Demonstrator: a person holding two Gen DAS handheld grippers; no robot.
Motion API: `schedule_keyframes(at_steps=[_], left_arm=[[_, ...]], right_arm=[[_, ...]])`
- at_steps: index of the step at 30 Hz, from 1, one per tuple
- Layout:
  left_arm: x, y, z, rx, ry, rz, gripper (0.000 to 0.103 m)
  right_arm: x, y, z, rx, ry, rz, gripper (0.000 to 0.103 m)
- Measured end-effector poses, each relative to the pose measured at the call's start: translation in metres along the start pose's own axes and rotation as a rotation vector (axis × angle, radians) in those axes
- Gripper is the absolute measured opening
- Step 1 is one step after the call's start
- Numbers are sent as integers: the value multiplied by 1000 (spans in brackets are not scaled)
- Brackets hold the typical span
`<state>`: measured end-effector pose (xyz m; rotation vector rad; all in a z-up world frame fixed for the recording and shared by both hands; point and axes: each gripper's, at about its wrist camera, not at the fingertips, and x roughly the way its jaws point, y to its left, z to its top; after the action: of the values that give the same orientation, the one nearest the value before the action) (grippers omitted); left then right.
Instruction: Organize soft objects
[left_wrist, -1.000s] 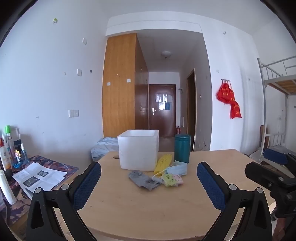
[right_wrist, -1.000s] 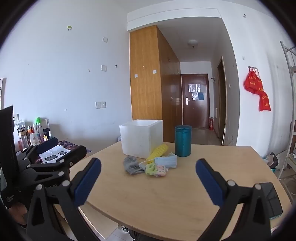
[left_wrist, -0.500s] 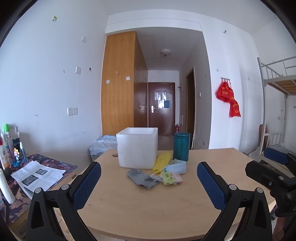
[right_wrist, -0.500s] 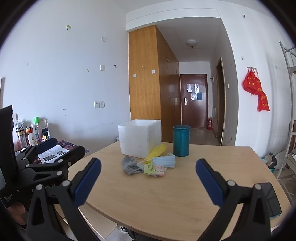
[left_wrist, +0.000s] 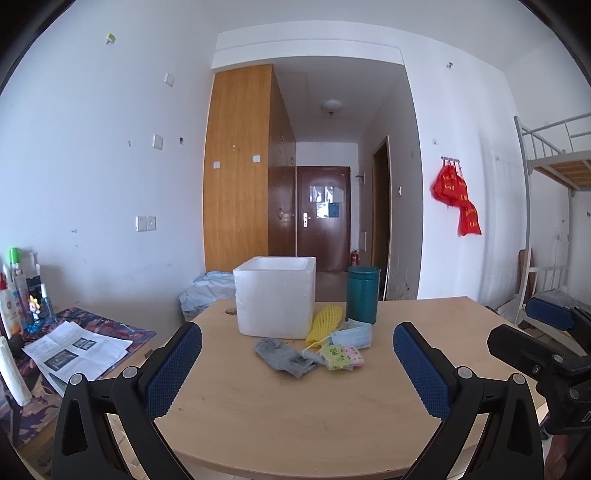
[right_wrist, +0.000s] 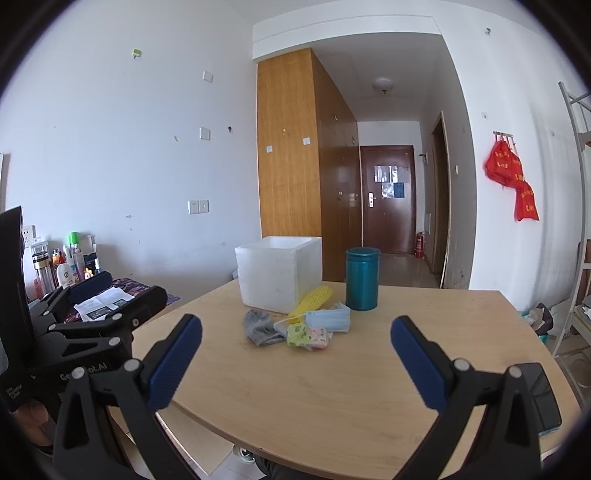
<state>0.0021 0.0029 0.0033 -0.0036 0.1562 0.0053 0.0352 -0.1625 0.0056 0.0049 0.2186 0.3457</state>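
A pile of soft items lies on the wooden table (left_wrist: 303, 413) in front of a white foam box (left_wrist: 275, 297): a grey sock (left_wrist: 282, 356), a yellow mesh sleeve (left_wrist: 325, 323), a blue face mask (left_wrist: 351, 335) and a yellow-pink patterned pack (left_wrist: 341, 356). The right wrist view shows the same box (right_wrist: 279, 271), sock (right_wrist: 260, 328), mesh sleeve (right_wrist: 312, 301), mask (right_wrist: 328, 319) and pack (right_wrist: 308, 336). My left gripper (left_wrist: 297, 363) is open and empty, well short of the pile. My right gripper (right_wrist: 295, 358) is open and empty too.
A teal canister (left_wrist: 362, 293) stands right of the box. A side desk at left holds papers (left_wrist: 72, 349) and bottles (left_wrist: 14, 291). A dark phone (right_wrist: 539, 397) lies at the table's right edge. A bunk bed (left_wrist: 554, 162) stands at far right.
Both views have shifted slightly; the pile and box sit a little lower and closer in frame. Both grippers stay open and empty.
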Motion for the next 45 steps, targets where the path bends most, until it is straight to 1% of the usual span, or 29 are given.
schedule_keyframes(at_steps=[6, 13, 45], left_arm=[[0, -1, 0, 2, 4, -2, 103], [-5, 0, 3, -4, -21, -3, 103], [-8, 0, 4, -1, -26, -8, 103]], right_arm=[[1, 0, 0, -1, 2, -2, 103], [-8, 1, 5, -9, -32, -7, 103], [-7, 1, 5, -11, -26, -11, 103]])
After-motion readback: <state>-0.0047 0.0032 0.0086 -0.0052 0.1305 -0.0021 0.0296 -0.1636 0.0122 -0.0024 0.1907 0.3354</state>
